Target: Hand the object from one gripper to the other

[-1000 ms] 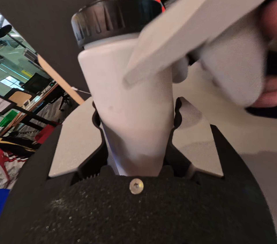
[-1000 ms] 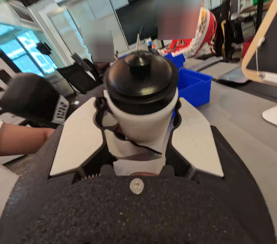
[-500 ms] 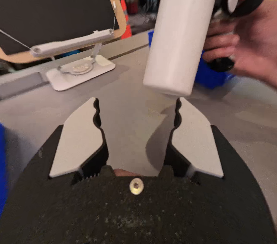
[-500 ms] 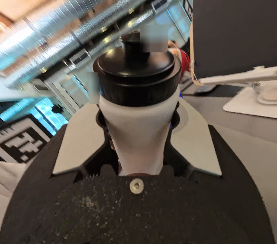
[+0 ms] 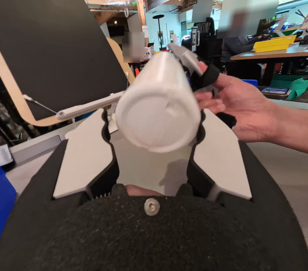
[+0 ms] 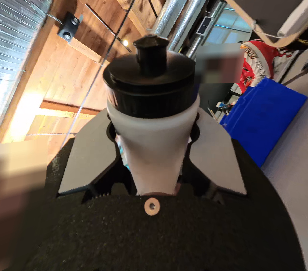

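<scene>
Bottle (image 5: 158, 113), white with a black cap (image 6: 150, 86), was held by the right gripper (image 6: 152, 131), whose fingers (image 6: 95, 146) were closed against the body just below the cap. In the right wrist view the bottle ran straight out along the fingers, cap end away from the camera and tilted up toward the wooden ceiling.

In the left wrist view the flat base of the bottle faced the camera almost head-on, so the long axis pointed roughly along the left gripper's (image 5: 152, 129) own line of sight, leaning up and to the right. The base sat between the tips of the left fingers (image 5: 215, 143), against or just short of the right-hand tip, with a clear gap on the left-hand side. The left gripper was wide open and held nothing. The person's right hand (image 5: 241, 109) sat to the right of the bottle, behind it.

Judgement: the bottle was carried by the right side only. Any grasp by the left would take the base end, with the bottle entering end-first between the fingers.
</scene>
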The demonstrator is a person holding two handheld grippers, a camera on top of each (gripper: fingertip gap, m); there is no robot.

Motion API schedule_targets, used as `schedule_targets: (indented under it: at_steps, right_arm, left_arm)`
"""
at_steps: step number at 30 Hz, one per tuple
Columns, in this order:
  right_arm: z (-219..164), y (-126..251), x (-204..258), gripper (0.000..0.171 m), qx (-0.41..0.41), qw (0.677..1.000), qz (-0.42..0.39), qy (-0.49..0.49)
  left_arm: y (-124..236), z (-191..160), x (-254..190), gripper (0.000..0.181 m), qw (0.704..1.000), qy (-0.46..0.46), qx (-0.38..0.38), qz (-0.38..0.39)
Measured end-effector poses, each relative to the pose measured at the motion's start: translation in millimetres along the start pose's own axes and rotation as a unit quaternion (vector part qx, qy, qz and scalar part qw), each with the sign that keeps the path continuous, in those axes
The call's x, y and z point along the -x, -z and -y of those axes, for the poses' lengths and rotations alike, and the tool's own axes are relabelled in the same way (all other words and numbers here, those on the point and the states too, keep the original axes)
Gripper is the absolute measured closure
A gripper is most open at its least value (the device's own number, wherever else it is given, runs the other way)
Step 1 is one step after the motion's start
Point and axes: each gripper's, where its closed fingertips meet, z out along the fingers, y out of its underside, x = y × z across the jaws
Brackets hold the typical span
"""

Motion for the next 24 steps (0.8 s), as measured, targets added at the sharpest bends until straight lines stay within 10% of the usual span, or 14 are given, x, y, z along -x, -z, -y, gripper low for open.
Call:
schedule_targets:
  at_steps: [11,18,24]
  right_arm:
    - [-7,11,-12,0.076,0.054,0.999,0.004,-0.006]
    - [-101,-7,-14,0.052,0.214,0.977,0.015,0.017]
    - [-132,-10,-21,0.068,0.203,0.967,0.055,-0.145]
  left_arm:
    - [-3,-16,-5,0.092,0.995,-0.067,0.054,-0.045]
    - [5,9,-11,0.093,0.971,-0.236,0.017,0.032]
    - [6,5,-20,0.094,0.937,-0.342,0.025,0.068]
